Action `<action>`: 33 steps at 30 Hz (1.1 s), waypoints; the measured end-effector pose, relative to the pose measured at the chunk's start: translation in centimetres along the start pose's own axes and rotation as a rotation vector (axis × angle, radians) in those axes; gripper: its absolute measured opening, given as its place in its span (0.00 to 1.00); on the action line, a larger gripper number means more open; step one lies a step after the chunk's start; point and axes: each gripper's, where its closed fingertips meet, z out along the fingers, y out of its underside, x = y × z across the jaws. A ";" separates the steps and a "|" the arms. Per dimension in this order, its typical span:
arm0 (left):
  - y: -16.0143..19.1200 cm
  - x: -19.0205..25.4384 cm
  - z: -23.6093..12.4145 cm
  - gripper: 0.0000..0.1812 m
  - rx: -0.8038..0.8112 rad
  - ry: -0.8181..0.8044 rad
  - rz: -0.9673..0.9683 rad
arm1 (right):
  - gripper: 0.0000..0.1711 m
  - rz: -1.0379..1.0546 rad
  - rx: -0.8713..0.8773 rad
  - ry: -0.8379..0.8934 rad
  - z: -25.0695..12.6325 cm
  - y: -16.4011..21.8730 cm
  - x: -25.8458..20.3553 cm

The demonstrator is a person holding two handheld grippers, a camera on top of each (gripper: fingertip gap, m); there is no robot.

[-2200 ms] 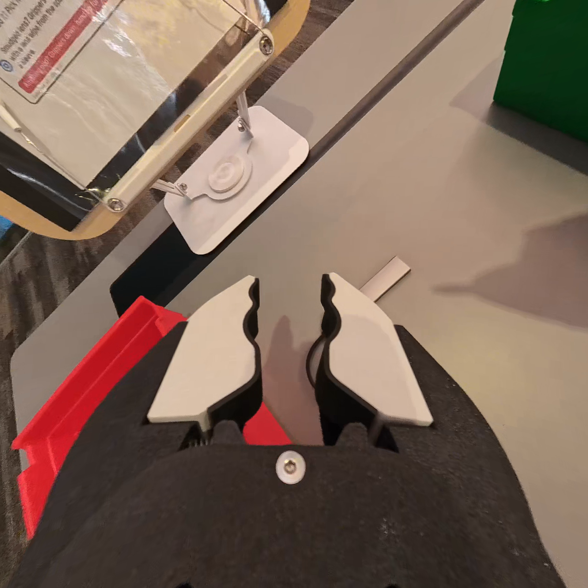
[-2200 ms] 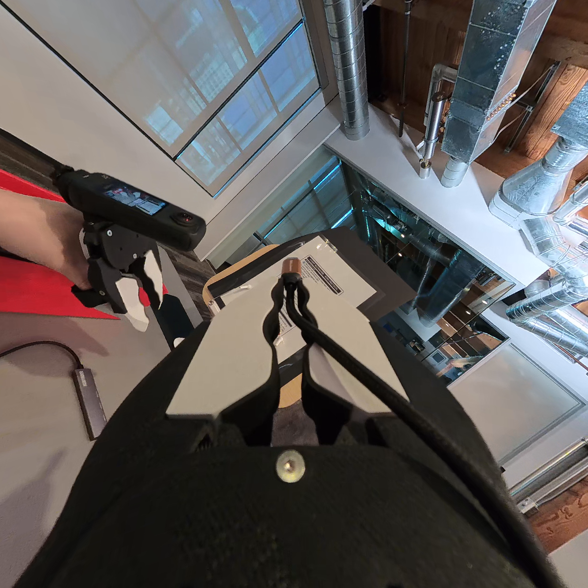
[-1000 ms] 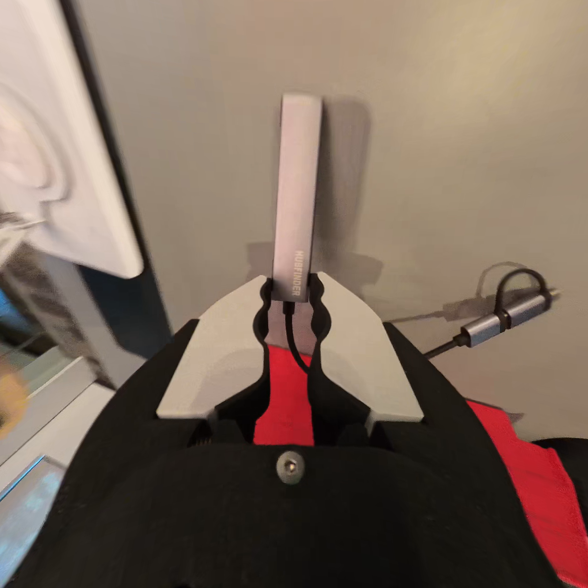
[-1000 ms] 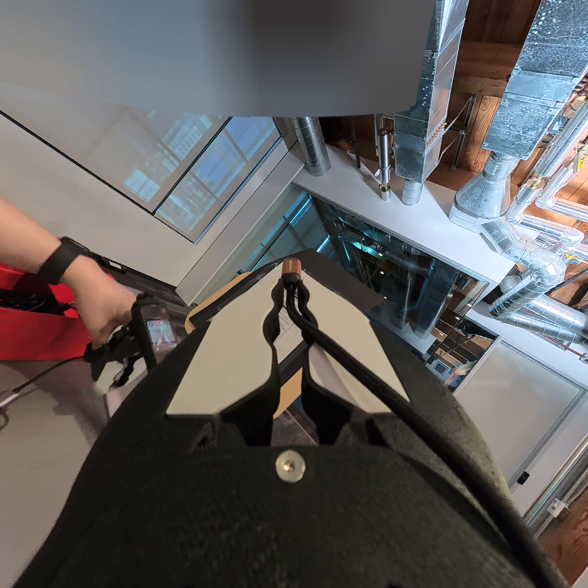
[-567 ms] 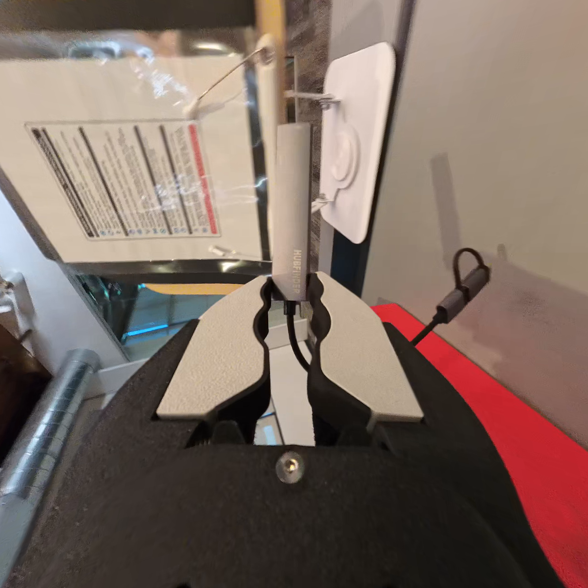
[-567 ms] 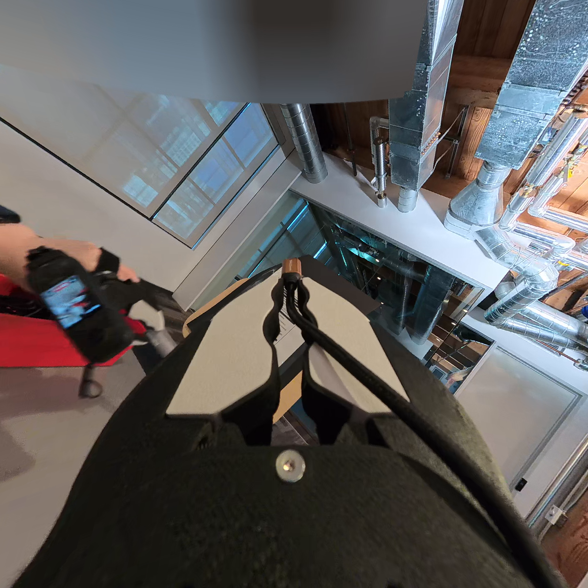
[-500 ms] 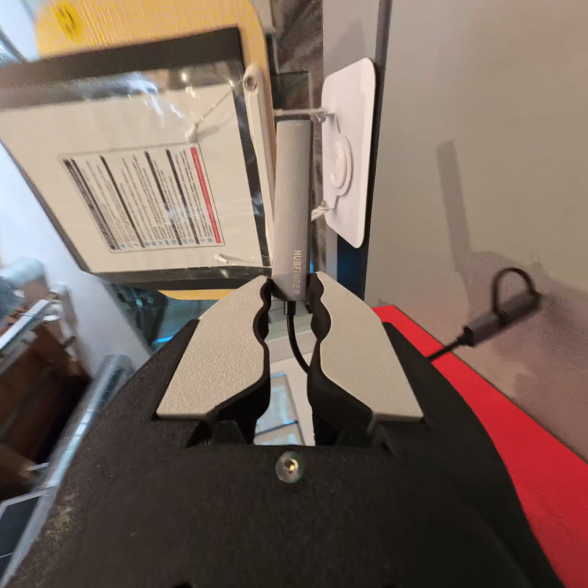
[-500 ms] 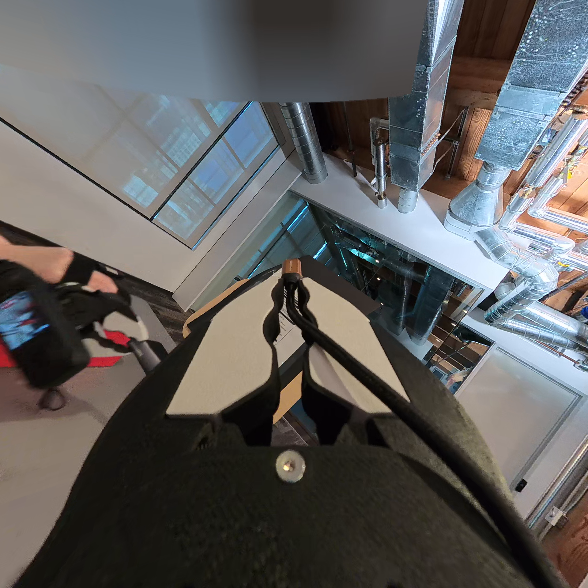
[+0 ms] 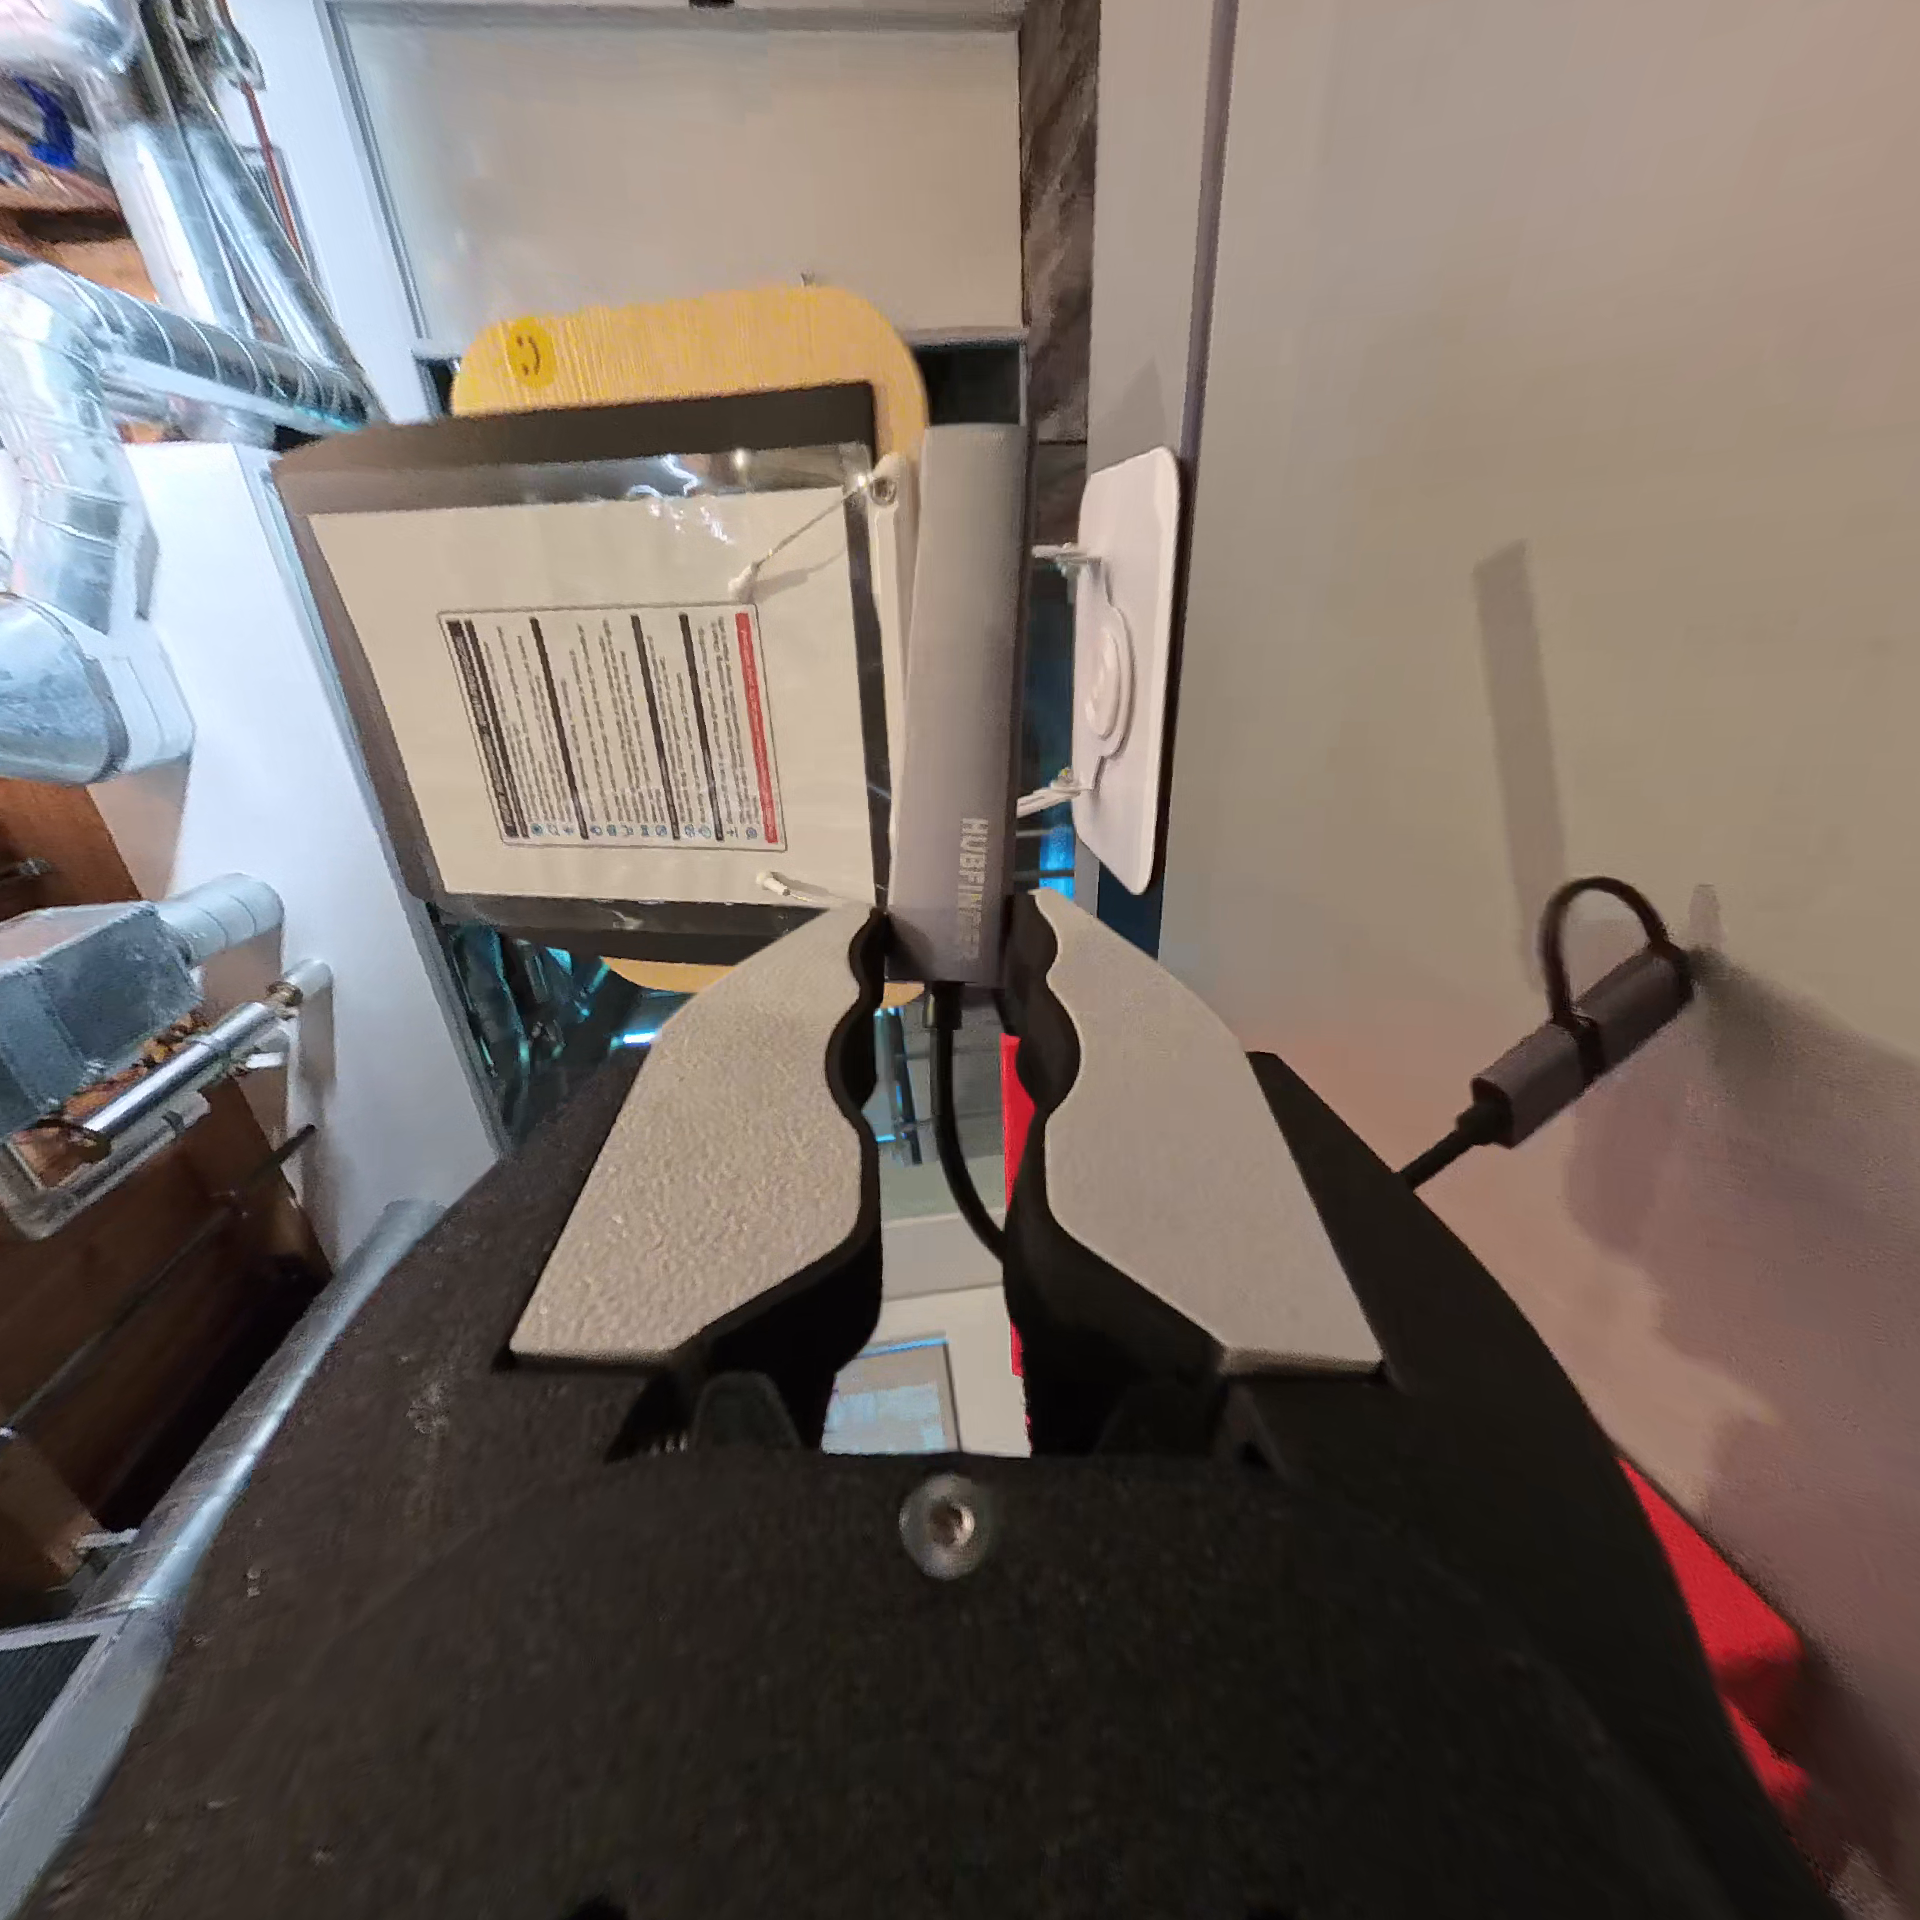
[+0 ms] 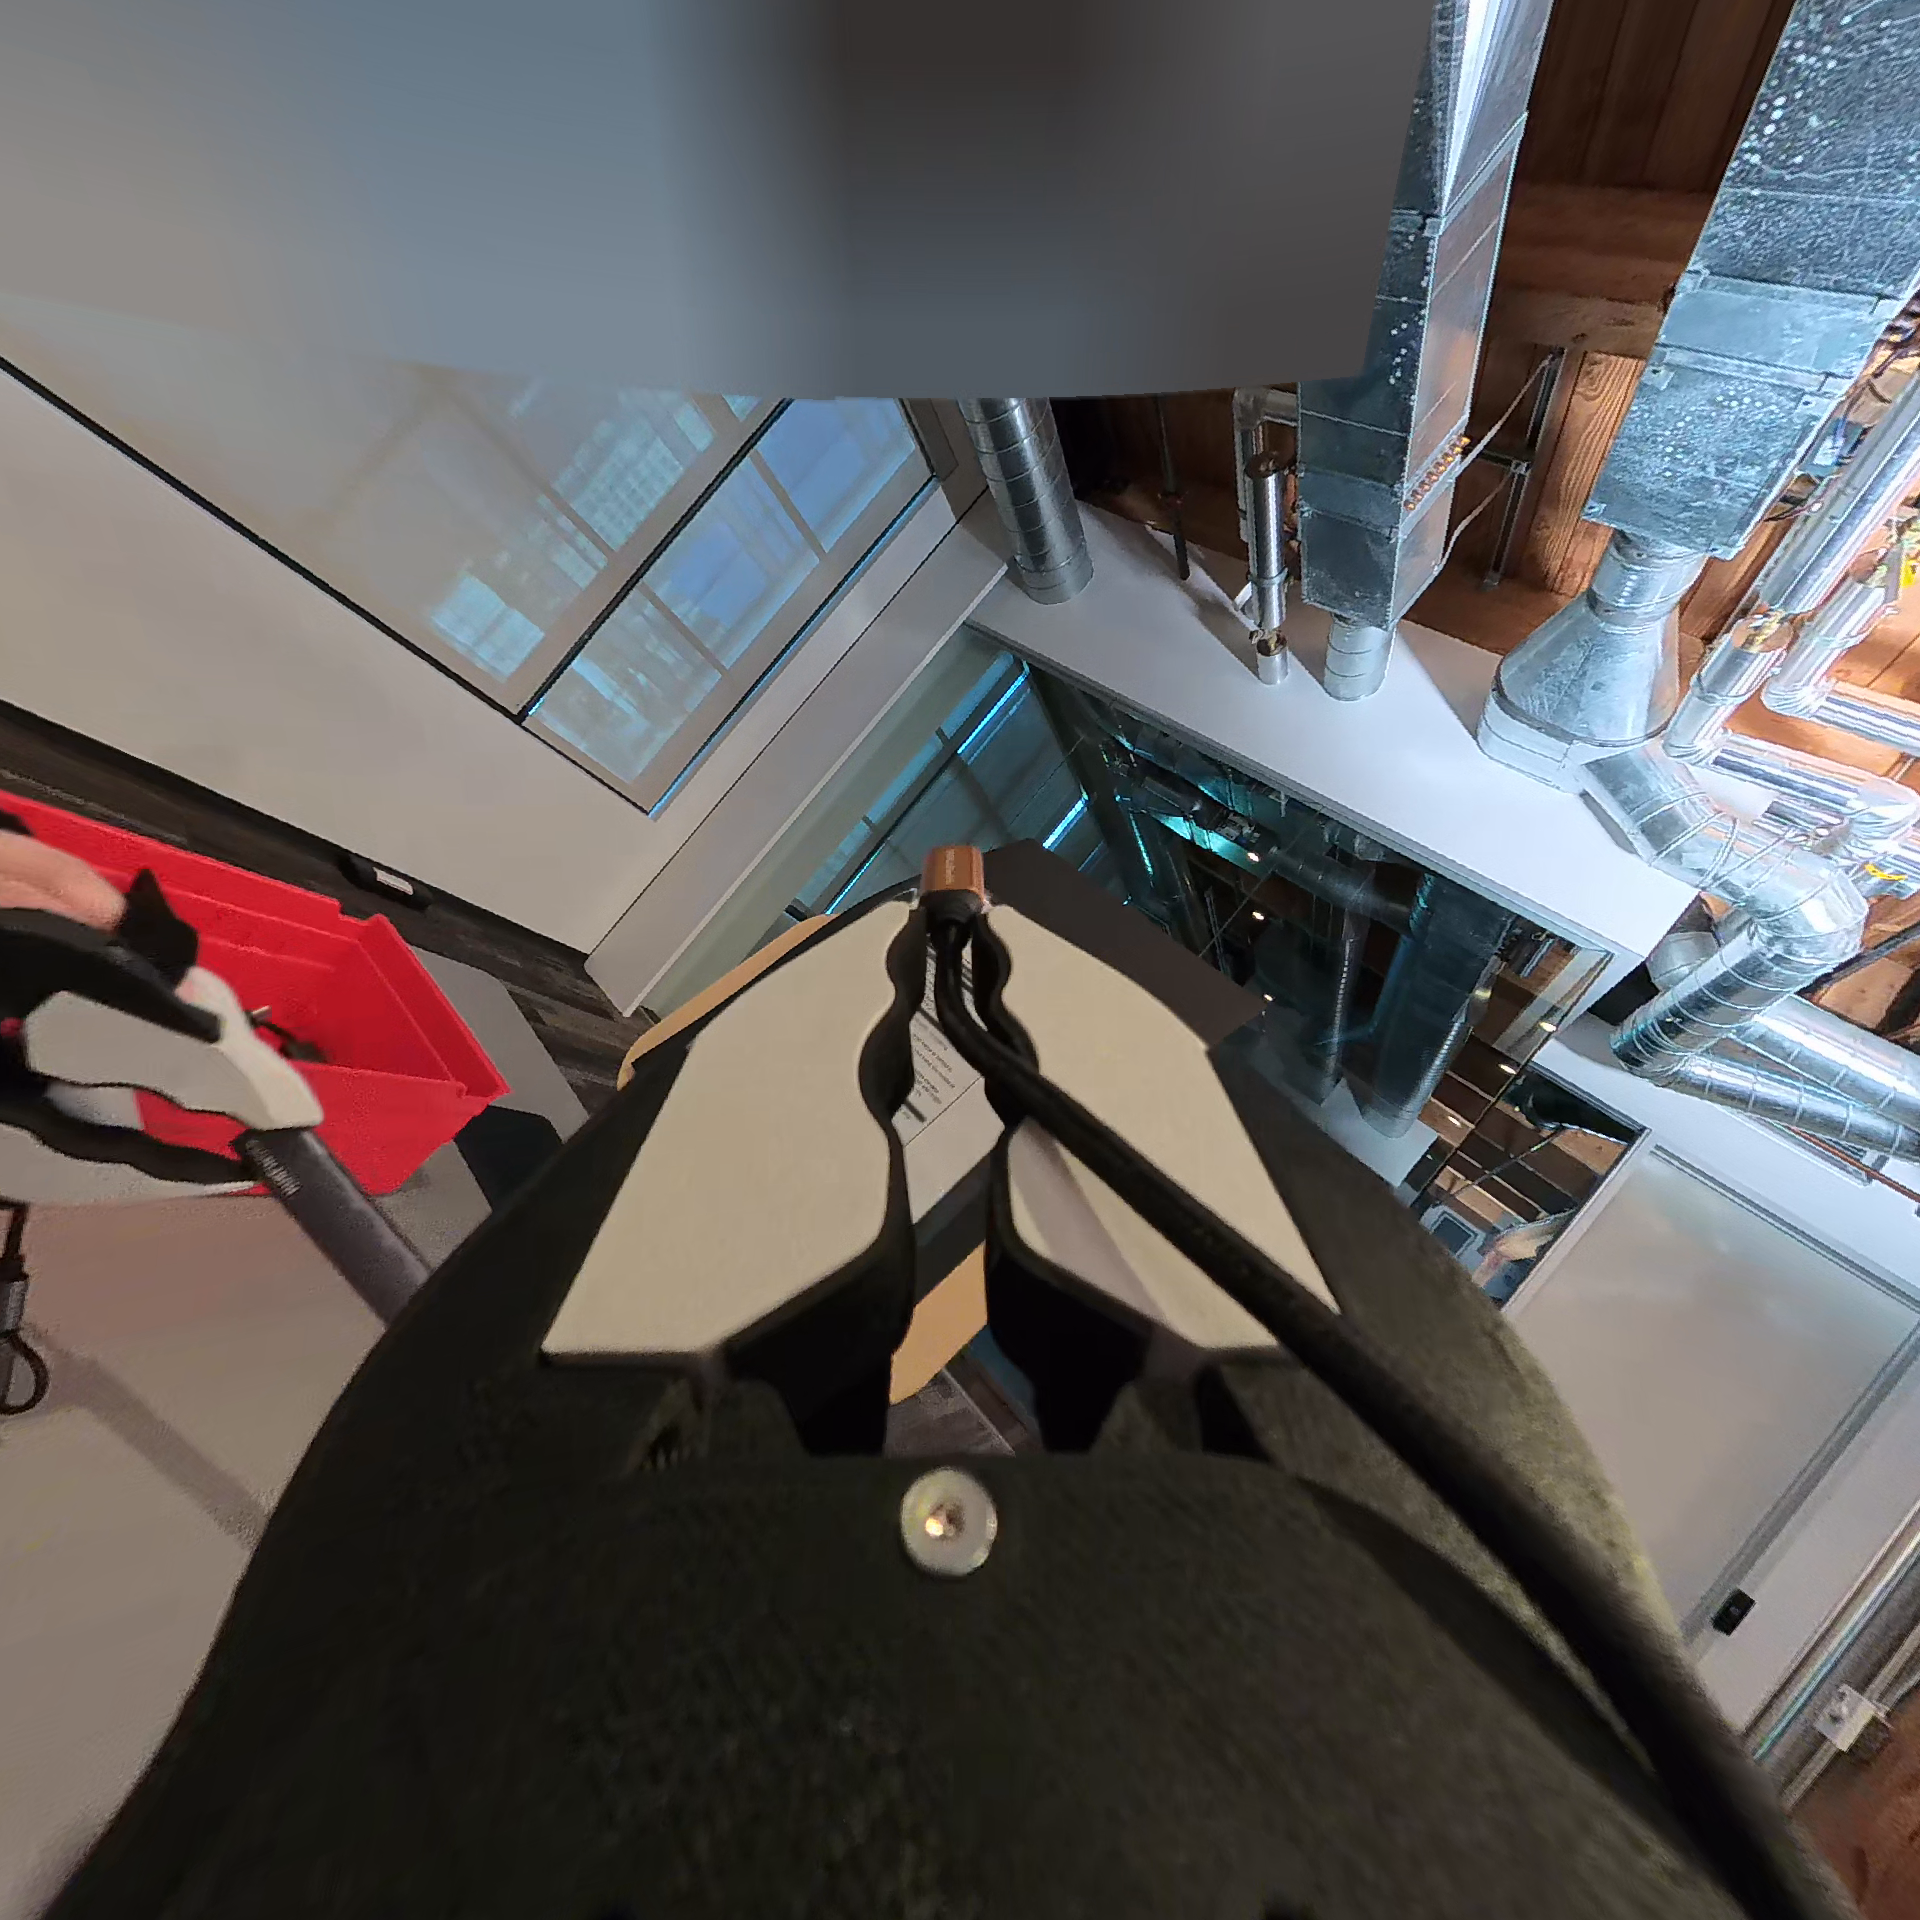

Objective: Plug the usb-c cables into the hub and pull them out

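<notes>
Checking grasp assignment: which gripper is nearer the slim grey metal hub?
Left. The left gripper has its jaws shut on the slim grey metal hub's near end. The right gripper is apart from it, holding a black cable with a copper-coloured plug.

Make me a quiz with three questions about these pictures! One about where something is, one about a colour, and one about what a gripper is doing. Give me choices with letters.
1. Where is the small grey adapter with the black loop?
A. on the pale table, right of the left gripper
B. inside the red bin
C. plugged into the hub

2. What colour is the cable plug's tip in the right gripper?
A. green
B. copper-orange
C. white

3. What is the left gripper doing?
A. wide open, holding nothing
B. shut on the grey hub
C. shut on a pen

Answers: 1 A, it lies on the table to the right in the left wrist view. 2 B, the tip poking past the fingers is copper-orange. 3 B, both fingers press the hub's near end.
</notes>
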 end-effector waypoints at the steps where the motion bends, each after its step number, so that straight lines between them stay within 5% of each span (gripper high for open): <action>1: -0.3 0.5 -0.8 0.12 0.014 -0.015 0.020 | 0.06 0.006 0.000 -0.004 0.0 0.0 0.0; 15: -3.4 8.5 -5.7 0.12 0.103 0.005 0.021 | 0.05 0.014 0.016 -0.046 0.9 -0.3 -1.2; 24: -1.8 5.6 -7.4 0.12 0.363 0.085 -0.518 | 0.05 0.018 -0.003 -0.056 1.2 0.3 -1.4; 33: -1.6 5.8 -8.7 0.12 0.502 0.117 -0.626 | 0.05 0.011 -0.037 -0.055 1.4 1.2 -1.5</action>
